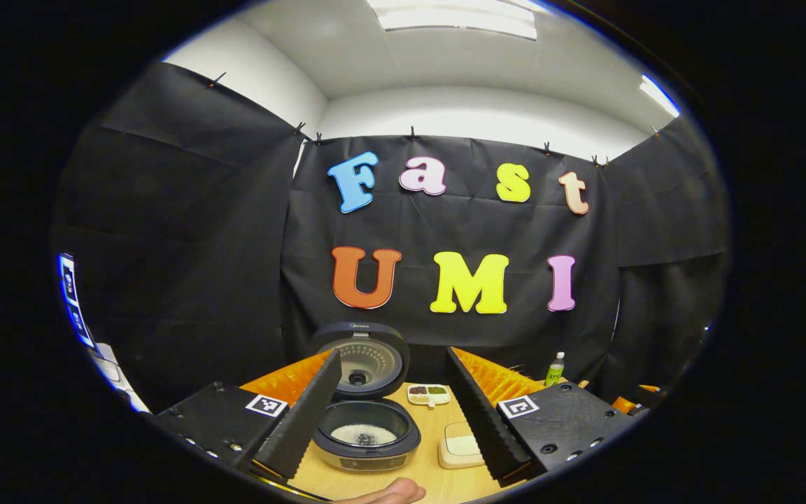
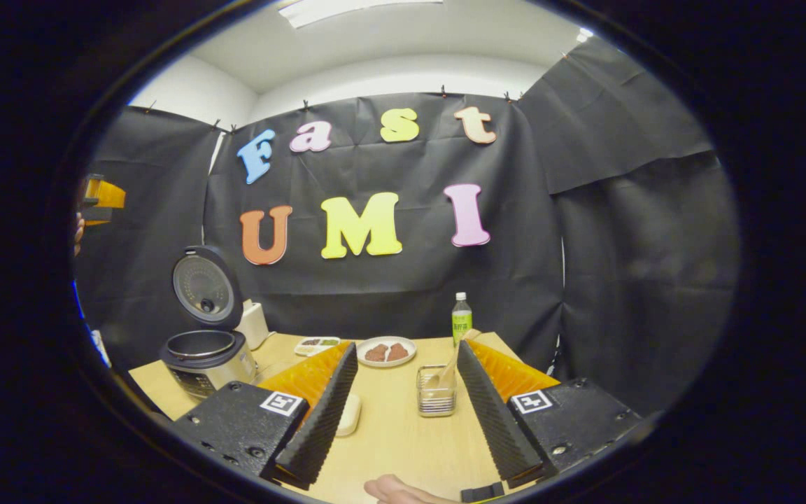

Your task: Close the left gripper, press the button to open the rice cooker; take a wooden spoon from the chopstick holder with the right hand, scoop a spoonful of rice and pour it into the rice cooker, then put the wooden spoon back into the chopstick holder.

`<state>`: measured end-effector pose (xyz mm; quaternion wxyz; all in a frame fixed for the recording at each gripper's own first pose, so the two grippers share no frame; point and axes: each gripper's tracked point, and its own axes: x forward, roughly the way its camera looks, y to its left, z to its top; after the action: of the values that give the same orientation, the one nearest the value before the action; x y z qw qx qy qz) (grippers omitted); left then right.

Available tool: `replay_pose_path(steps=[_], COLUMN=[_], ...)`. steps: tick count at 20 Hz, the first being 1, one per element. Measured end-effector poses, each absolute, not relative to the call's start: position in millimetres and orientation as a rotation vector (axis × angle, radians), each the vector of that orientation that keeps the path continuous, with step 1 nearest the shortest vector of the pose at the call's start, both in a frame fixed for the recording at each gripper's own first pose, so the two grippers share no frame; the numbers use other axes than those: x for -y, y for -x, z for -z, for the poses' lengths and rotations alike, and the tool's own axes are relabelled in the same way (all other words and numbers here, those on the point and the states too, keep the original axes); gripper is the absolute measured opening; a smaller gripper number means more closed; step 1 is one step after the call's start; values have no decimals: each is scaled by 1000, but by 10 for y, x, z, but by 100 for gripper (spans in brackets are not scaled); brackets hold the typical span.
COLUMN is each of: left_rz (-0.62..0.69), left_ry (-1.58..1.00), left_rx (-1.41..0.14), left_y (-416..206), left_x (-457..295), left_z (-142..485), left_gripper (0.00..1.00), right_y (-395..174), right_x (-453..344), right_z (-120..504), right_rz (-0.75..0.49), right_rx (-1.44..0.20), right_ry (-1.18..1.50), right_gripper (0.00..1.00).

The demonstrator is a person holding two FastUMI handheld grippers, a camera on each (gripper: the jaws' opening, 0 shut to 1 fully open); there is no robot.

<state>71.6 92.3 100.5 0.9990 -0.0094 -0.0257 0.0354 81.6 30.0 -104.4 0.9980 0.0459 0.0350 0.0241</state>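
Both grippers, left (image 1: pixel 392 413) and right (image 2: pixel 406 402), hold their jaws released above the desk (image 2: pixel 389 434). Cooker (image 1: pixel 364 434) stands lid-up with rice inside. Right of it, the spoon (image 2: pixel 445 371) leans in the holder (image 2: pixel 436 400).

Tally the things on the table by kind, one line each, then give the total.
Rice cooker: 1
Chopstick holder with wooden spoon: 1 holder, 1 spoon
Bottle: 1
Round plate: 1
Divided dish: 1
Cream flat box: 1
Total: 7
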Motion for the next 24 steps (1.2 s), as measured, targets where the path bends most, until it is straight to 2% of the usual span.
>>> replay_pose_path(steps=[2, 3, 5, 7, 9, 11, 12, 13, 14, 15, 16, 17, 22, 24], left_rz=[-84, -74, -54, -84, -96, -116, -132, -154, -167, -179, -181, -196, -198, -215], left_ry=[15, 11, -20, -66, -64, -41, -48, -67, -92, -102, -101, -95, -114, -126], left_rx=[31, 29, 28, 26, 2, 22, 25, 35, 27, 4, -17, -33, -39, -127], left_y=[-962, -1095, -1394, -1730, -2049, -2362, -2530, -2690, -2853, -3008, -3128, -3231, -3610, -3676], left_x=[-1018, -1023, -1022, -1158, -1225, -1320, -1367, -1426, -1487, -1538, -1572, -1624, -1850, -1972], left_z=[-1070, -1091, -1115, -1092, -964, -978, -962, -941, -871, -775, -699, -639, -552, -302], left_gripper=[94, 94, 94, 94, 94, 94, 94, 94, 94, 94, 94, 94, 95, 96], right_y=[-776, -755, -724, -722, -731, -717, -700, -679, -651, -639, -646, -644, -656, -685], right_x=[-229, -205, -106, 3, 115, 124, 133, 145, 137, 137, 133, 135, 64, 80], right_z=[964, 903, 788, 700, 719, 721, 723, 729, 730, 711, 691, 720, 793, 845], right_rz=[-52, -55, -49, -33, -4, -11, -18, -24, -34, -41, -45, -43, -44, -30], right_rx=[-59, -46, -13, 37, 58, 67, 71, 75, 80, 91, 101, 102, 86, 78], right_ry=[-98, -101, -120, -146, -158, -179, -192, -205, -210, -213, -208, -199, -167, -170], right_gripper=[90, 93, 90, 93, 89, 93, 89, 95, 95, 90, 89, 95, 95, 95])
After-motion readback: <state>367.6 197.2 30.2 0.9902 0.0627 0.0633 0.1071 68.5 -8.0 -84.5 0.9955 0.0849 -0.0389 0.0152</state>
